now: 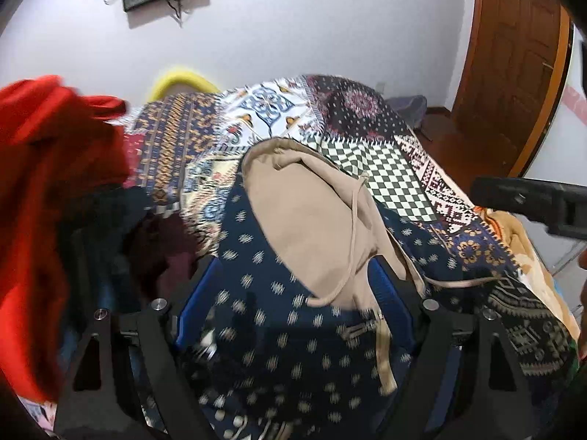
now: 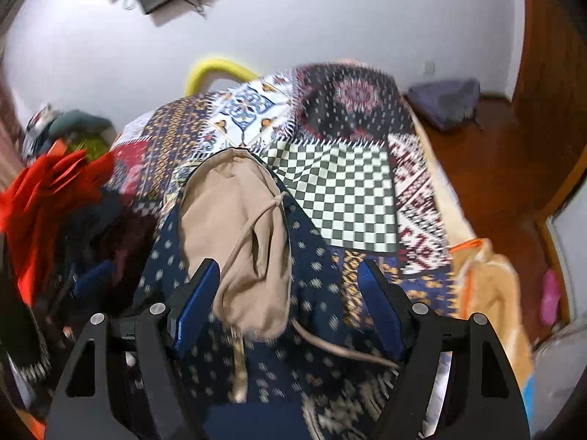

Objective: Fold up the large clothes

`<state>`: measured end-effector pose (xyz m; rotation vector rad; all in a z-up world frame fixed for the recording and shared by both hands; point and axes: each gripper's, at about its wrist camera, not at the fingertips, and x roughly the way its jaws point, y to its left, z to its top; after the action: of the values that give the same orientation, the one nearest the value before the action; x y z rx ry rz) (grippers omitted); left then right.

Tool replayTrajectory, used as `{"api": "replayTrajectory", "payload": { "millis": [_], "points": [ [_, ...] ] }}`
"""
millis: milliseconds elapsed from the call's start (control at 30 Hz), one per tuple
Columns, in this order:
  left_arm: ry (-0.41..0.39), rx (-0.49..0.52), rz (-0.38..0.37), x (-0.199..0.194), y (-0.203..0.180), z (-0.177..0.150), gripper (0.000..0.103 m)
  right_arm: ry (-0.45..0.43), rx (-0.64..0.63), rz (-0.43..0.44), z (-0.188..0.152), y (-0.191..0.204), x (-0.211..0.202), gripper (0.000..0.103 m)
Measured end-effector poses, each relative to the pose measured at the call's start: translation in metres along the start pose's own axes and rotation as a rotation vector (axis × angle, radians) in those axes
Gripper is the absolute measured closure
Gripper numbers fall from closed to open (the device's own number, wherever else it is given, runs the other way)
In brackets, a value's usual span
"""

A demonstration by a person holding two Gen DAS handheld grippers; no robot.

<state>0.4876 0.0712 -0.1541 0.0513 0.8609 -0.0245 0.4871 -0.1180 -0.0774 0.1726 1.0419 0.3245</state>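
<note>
A navy hooded garment with pale dots [image 1: 279, 333] lies on a patterned bedspread [image 1: 367, 168]. Its beige-lined hood [image 1: 312, 212] with a beige drawstring [image 1: 352, 242] points away from me. My left gripper [image 1: 293, 286] is open, its blue pads on either side of the hood's base, just above the cloth. My right gripper [image 2: 290, 286] is open too, over the same hood [image 2: 238, 227] and navy cloth [image 2: 308, 286]. The right gripper's black body [image 1: 532, 201] shows at the right edge of the left wrist view.
A pile of red [image 1: 47, 183] and dark clothes lies on the left of the bed, also in the right wrist view [image 2: 51, 198]. A yellow hoop [image 2: 216, 69] stands behind the bed. A wooden door [image 1: 513, 73] and wooden floor with a grey bundle [image 2: 444, 102] are on the right.
</note>
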Motion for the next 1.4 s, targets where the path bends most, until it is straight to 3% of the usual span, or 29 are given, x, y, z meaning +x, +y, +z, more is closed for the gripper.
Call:
{"api": "replayTrajectory", "payload": {
  "millis": [200,300,367,400,500,533,567,633,733,933,1133,1267,1400],
  "points": [
    [0.060,-0.018,0.077,0.056,0.009,0.008,0.031,0.113,0.002,-0.058,0.007,-0.005,0.064,0.029],
    [0.101,-0.055,0.133,0.078,0.021,0.007,0.040,0.177,0.014,-0.126,0.004,-0.016,0.093,0.030],
    [0.152,-0.102,0.156,0.094,0.032,0.003,0.053,0.216,0.034,-0.128,-0.003,-0.025,0.109,0.034],
    [0.158,-0.107,0.155,0.097,0.034,0.002,0.053,0.234,0.040,-0.127,-0.006,-0.029,0.115,0.037],
    [0.146,-0.067,0.173,0.095,0.026,0.001,0.057,0.236,0.027,-0.107,-0.016,-0.034,0.124,0.053],
    [0.148,-0.063,0.170,0.097,0.026,0.001,0.061,0.230,0.012,-0.110,-0.016,-0.033,0.121,0.076],
    [0.150,-0.059,0.162,0.096,0.026,0.001,0.071,0.238,0.004,-0.102,-0.015,-0.032,0.118,0.091],
    [0.152,-0.049,0.163,0.093,0.025,0.001,0.086,0.219,0.010,-0.098,-0.012,-0.031,0.107,0.093],
    [0.156,-0.015,0.154,0.087,0.021,0.003,0.094,0.171,0.018,-0.063,-0.009,-0.031,0.079,0.093],
    [0.107,-0.051,0.057,0.036,0.017,0.005,0.095,0.074,-0.037,0.001,-0.018,-0.017,0.008,0.094],
    [0.021,0.005,-0.010,-0.040,-0.011,-0.010,0.095,0.003,-0.117,0.066,-0.053,-0.007,-0.059,0.094],
    [-0.016,0.012,-0.069,-0.092,-0.016,-0.040,0.095,-0.012,-0.157,0.081,-0.098,-0.006,-0.097,0.094],
    [0.004,0.026,-0.079,-0.119,-0.012,-0.084,0.094,0.015,-0.168,0.065,-0.136,-0.015,-0.105,0.093]
  ]
}}
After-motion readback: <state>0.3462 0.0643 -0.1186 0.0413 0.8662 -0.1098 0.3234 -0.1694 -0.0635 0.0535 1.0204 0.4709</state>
